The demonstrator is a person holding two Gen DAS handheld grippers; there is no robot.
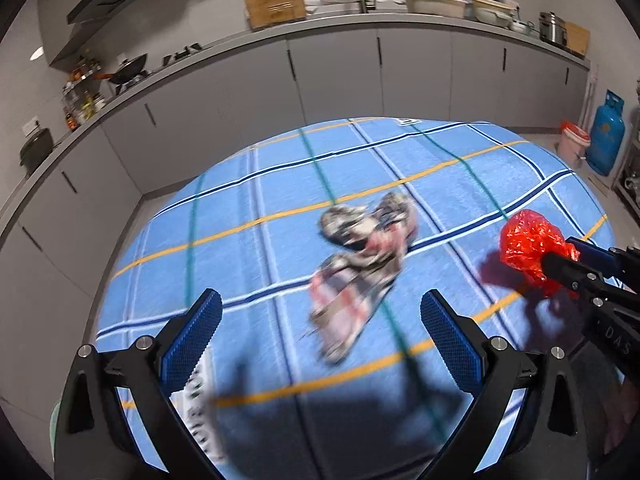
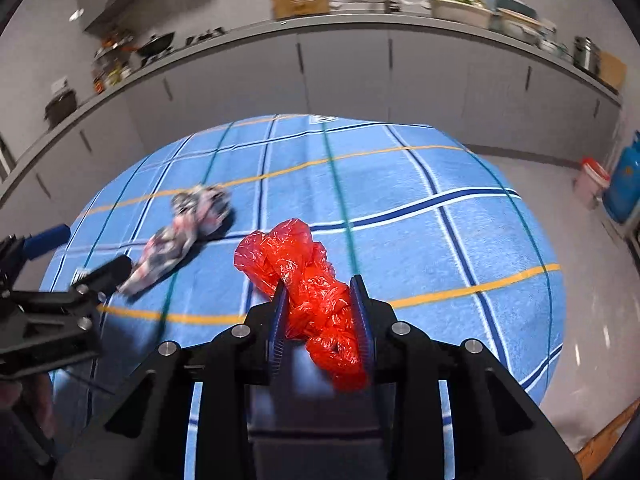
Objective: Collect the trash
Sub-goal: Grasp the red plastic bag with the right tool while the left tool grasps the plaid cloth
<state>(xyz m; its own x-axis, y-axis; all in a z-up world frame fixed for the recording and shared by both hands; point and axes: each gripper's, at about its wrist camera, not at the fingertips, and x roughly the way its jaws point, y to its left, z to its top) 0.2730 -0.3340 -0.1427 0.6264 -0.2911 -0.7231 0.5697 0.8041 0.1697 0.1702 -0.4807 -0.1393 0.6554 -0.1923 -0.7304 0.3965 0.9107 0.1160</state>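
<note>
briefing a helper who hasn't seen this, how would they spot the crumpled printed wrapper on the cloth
Start at the round table under the blue plaid cloth, in front of the grey kitchen cabinets. The crumpled wrapper lies loose near the cloth's middle, ahead of the open left gripper. Its mottled grey, black and pink print distinguishes it from the plain red plastic bag clamped in the right gripper.

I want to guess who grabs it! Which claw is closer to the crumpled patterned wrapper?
Left. The left claw hovers open right by the wrapper; the right claw sits off to the side, clamping the red bag.

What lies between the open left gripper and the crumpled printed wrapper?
Only bare blue checked cloth separates left gripper from wrapper, per left wrist view.
</note>
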